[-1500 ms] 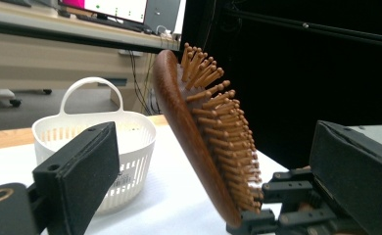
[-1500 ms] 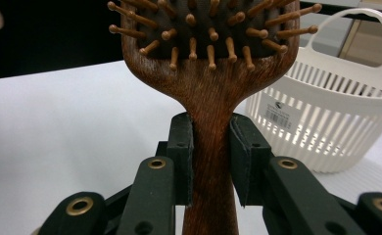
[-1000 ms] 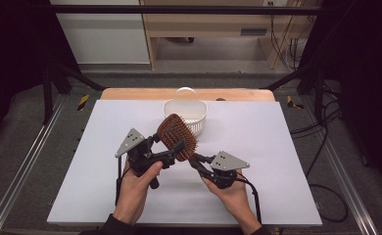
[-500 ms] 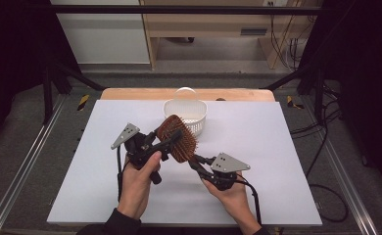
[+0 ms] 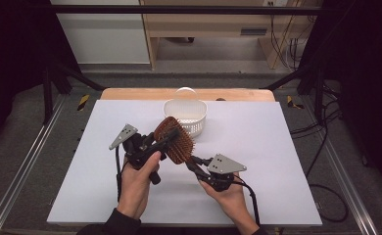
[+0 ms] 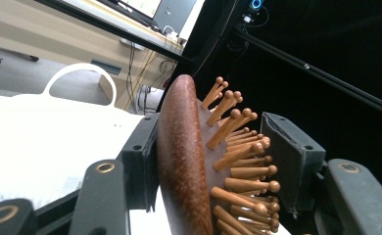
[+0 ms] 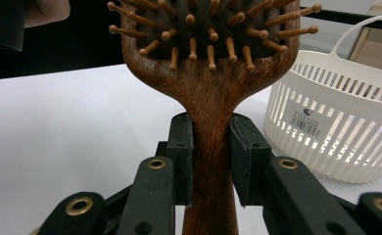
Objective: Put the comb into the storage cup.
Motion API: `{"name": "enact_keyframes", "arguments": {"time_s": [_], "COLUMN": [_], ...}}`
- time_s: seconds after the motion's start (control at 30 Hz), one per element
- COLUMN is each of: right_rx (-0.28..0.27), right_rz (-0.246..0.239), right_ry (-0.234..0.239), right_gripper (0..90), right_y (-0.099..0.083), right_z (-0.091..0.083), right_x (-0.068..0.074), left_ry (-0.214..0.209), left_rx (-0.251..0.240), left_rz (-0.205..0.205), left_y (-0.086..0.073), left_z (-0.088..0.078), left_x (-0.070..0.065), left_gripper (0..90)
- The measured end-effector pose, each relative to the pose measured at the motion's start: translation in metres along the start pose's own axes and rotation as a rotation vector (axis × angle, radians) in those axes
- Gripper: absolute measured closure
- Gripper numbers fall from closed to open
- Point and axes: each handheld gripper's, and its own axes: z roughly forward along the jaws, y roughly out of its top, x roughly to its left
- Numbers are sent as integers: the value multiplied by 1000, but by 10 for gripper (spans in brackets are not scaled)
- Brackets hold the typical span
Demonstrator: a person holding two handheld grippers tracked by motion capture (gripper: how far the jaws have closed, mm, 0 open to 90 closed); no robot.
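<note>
Two grippers share one wooden paddle hairbrush [image 5: 175,139], lifted above the white table [image 5: 287,161] just near of the white slotted basket [image 5: 185,116]. The right gripper [image 7: 212,161] clamps its handle, steadying it. The left gripper [image 6: 213,161] has just been closing around the head, one pad on the back, the other barely off the bristle tips. The basket's barcode label is too small to read.

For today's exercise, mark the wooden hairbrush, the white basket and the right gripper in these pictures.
wooden hairbrush [image 7: 213,93]: right gripper view, on the neck below the bristles.
white basket [image 5: 185,117]: high view, on its slatted front wall.
right gripper [image 7: 212,156]: right gripper view, between the pads clamping the handle.
</note>
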Motion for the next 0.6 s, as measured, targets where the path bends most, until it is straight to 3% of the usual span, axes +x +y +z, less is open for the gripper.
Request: {"name": "enact_keyframes", "arguments": {"time_s": [0.23,0.37,0.6], "right_rx": [1,-1,-11], "right_rz": [15,24,41], "right_ry": [3,4,-2], "right_gripper": [726,726,722], "right_y": [0,1,-1], "right_z": [1,1,2], "right_x": [2,3,4], "left_ry": [31,24,17], "left_rx": [2,-1,14], "left_rz": [2,-14,14], "left_y": [1,1,4], "left_z": [-1,-1,3], "left_x": [-4,-4,-9], "left_gripper": [480,496,510]}}
